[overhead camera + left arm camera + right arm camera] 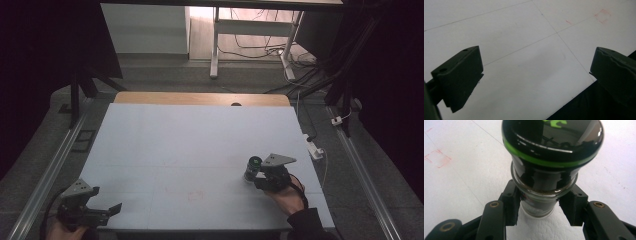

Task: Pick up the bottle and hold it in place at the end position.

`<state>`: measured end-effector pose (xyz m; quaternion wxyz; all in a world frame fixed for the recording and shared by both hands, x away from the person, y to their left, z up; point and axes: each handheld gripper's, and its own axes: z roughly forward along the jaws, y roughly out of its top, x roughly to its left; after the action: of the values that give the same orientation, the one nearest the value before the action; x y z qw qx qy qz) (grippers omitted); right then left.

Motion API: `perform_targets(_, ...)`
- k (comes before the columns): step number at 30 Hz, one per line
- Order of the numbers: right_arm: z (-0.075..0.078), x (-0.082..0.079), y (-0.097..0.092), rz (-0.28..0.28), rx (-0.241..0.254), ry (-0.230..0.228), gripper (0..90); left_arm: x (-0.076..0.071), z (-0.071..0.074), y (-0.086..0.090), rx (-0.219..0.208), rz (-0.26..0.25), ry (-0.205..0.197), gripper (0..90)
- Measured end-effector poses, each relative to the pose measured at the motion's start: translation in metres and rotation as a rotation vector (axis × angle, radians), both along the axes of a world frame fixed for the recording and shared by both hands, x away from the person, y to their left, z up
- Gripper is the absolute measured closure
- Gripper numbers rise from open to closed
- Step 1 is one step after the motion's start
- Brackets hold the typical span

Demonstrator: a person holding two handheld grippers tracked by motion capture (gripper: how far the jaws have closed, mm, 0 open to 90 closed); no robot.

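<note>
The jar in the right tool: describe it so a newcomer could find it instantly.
Start at the white table and go to its near right part, where a hand holds the right tool. Between its jaws stands a small glass jar, marked by a glossy black lid with a green band.

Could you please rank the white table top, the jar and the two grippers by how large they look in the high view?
1. White table top.
2. Left gripper and right gripper: alike, not ranked.
3. Jar with the black, green-ringed cap, gripped by the right gripper.
</note>
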<state>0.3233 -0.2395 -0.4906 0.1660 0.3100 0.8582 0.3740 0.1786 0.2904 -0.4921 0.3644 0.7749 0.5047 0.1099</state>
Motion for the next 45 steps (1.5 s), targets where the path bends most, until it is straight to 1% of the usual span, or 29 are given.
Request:
perform_targets(3, 0.003, 0.002, 0.002, 0.001, 0.009, 0.006, 52.9, 0.000, 0.000, 0.000, 0.001, 0.002, 0.000, 0.0)
perform_targets(7, 0.009, 0.006, 0.004, -0.006, 0.042, 0.013, 52.9, 0.001, 0.000, 0.000, -0.003, 0.002, 0.004, 0.0)
perform_targets(12, 0.013, 0.011, 0.008, -0.013, 0.065, 0.018, 52.9, 0.001, 0.000, 0.001, -0.007, 0.001, 0.007, 0.0)
perform_targets(16, 0.015, 0.015, 0.014, -0.012, 0.066, 0.020, 52.9, 0.001, 0.000, 0.001, -0.009, 0.004, 0.009, 0.0)
perform_targets(23, 0.018, 0.022, 0.026, 0.007, 0.075, 0.030, 52.8, 0.002, 0.000, 0.001, -0.012, -0.003, 0.011, 0.0)
perform_targets(28, 0.020, 0.026, 0.036, 0.032, 0.063, 0.018, 52.8, 0.002, -0.001, 0.001, -0.016, -0.002, 0.014, 0.0)
perform_targets(29, 0.021, 0.028, 0.040, 0.042, 0.056, 0.011, 52.8, 0.002, -0.001, 0.002, -0.017, -0.001, 0.014, 0.0)
perform_targets(30, 0.021, 0.028, 0.040, 0.042, 0.056, 0.011, 52.8, 0.002, -0.001, 0.002, -0.017, -0.001, 0.014, 0.0)
perform_targets(39, 0.020, 0.045, 0.065, 0.067, 0.050, 0.011, 52.8, 0.002, -0.001, 0.002, -0.018, -0.003, 0.013, 0.0)
perform_targets(45, 0.021, 0.054, 0.078, 0.072, 0.054, 0.014, 52.8, 0.002, -0.001, 0.002, -0.020, -0.004, 0.014, 0.0)
